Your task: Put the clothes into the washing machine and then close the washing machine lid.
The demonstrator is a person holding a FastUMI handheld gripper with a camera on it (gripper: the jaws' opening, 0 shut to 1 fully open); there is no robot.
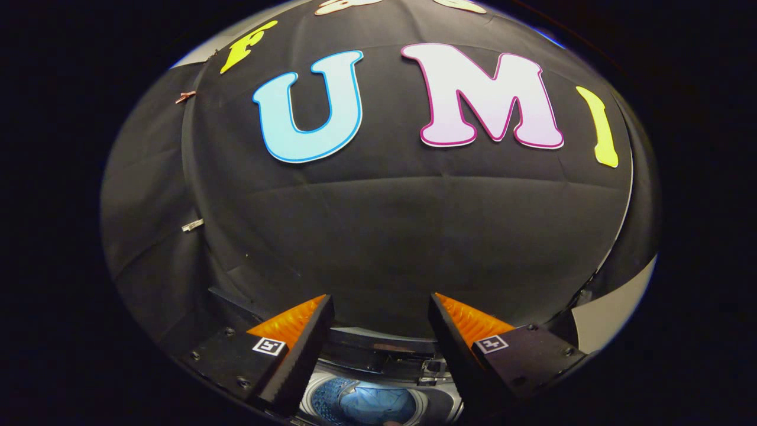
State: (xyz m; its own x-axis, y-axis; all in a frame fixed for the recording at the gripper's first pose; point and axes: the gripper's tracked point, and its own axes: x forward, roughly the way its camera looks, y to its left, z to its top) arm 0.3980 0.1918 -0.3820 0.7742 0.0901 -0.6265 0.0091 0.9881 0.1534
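Black cloth hangs as the booth's wall [378, 236] behind everything, and it fills most of what the gripper camera sees.

Down low, the gripper [378, 337] has its two fingers spread wide apart. Nothing is between them and they hold nothing. One finger [301, 355] sits on one side and the other on the far side, with a big gap in the middle.

Through that gap, just under and a bit ahead of the fingers, is the washing machine [378, 355]. Its round tub is open at the top. Blue clothes [369, 405] lie down inside the tub. The raised dark part behind the tub looks like the lid [378, 337] standing up, though it is hard to be sure, since little of it shows.

So the clothes seem to be in already. That puts the job at its last step: closing the lid. The gripper is up high, above the machine and apart from it. For the next move it would need to go down and forward to reach the lid's edge, then push or pull it over the tub until it lies flat.
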